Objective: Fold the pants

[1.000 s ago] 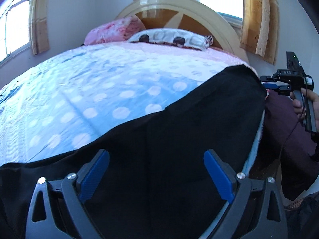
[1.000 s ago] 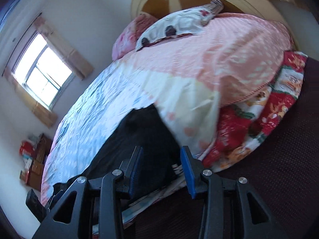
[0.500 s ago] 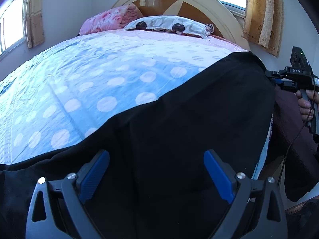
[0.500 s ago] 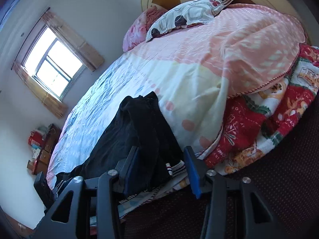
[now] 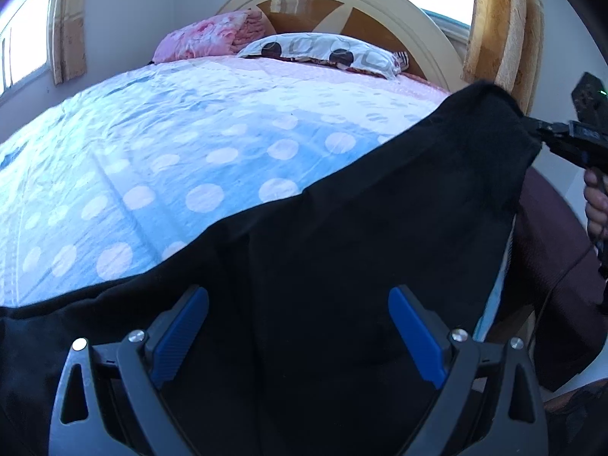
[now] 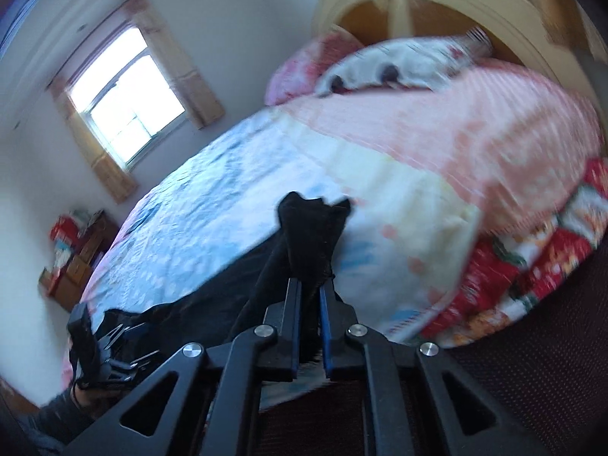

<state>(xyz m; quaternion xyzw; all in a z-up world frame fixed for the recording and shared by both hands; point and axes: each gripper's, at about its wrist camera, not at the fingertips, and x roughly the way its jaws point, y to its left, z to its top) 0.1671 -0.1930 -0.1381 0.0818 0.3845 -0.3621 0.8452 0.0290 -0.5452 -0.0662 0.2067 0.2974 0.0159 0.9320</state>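
A wide bed [image 5: 159,159] fills most of both views, its cover blue with pale dots over the near part and turning pink toward the arched cream headboard [image 5: 342,3] at twelve o'clock. Curtained windows sit at about ten o'clock in the right wrist view [image 6: 125,102] and at one o'clock behind the headboard in the left wrist view.

The black pants [image 5: 342,266] lie spread across the near edge of the bed, covering the lower half of the left wrist view from eight o'clock round to two o'clock. One end is lifted off the cover at about two o'clock, where it meets the right gripper [image 5: 547,138].

Two pillows rest against the headboard: a pink one [image 5: 209,36] at eleven o'clock and a white patterned one [image 5: 323,51] just beside it.

The left gripper [image 5: 298,338] hangs over the pants with its blue pads [image 5: 182,334] standing wide apart, pressing on nothing.

In its own view, the right gripper [image 6: 309,315] has just been closing, and its jaws now pinch a bunched fold of the pants [image 6: 311,235], which stands up ahead of the fingertips.
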